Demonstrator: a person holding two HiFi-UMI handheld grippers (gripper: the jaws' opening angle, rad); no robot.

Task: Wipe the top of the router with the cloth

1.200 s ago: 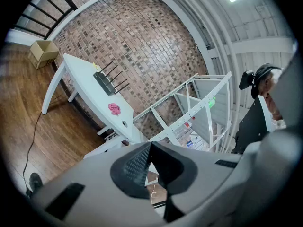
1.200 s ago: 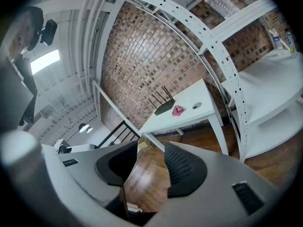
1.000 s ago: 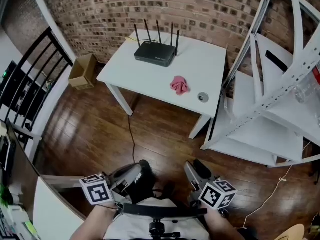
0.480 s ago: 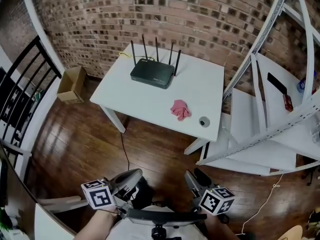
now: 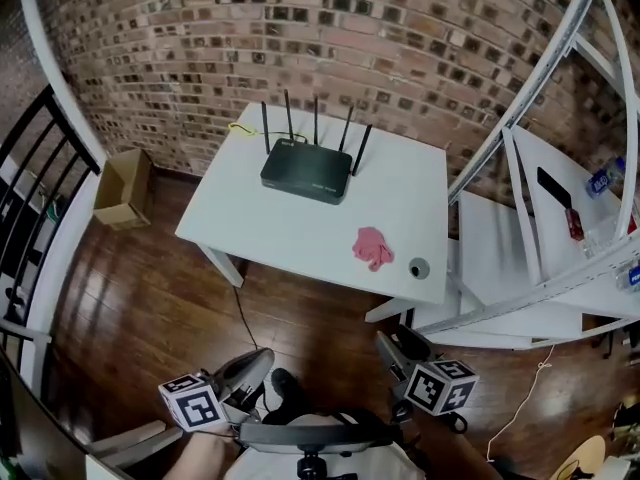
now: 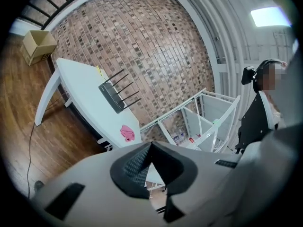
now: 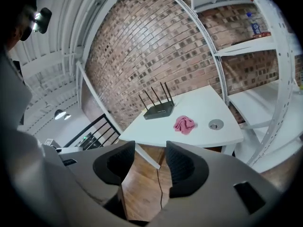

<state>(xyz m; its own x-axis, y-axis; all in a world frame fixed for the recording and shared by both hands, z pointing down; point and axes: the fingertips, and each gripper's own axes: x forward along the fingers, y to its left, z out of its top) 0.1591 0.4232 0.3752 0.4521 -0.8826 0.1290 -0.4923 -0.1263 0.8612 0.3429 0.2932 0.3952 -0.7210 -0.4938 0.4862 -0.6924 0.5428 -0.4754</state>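
Brick backed the table (image 5: 300, 230): router (image 5: 306, 171) at its rear edge, cloth (image 5: 372, 247) near the front. Left gripper (image 5: 254, 364) stood closed, empty; right gripper (image 5: 400, 344) was opening, empty. Reaching the cloth looked next.

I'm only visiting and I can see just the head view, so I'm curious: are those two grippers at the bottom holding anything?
Observer: Not the left one. In the left gripper view, the left gripper has its jaws together with nothing between them.
Operator: And the right one?
Observer: It's empty too. In the right gripper view, the right gripper has its jaws apart and opening. Only the wooden floor shows through the gap.
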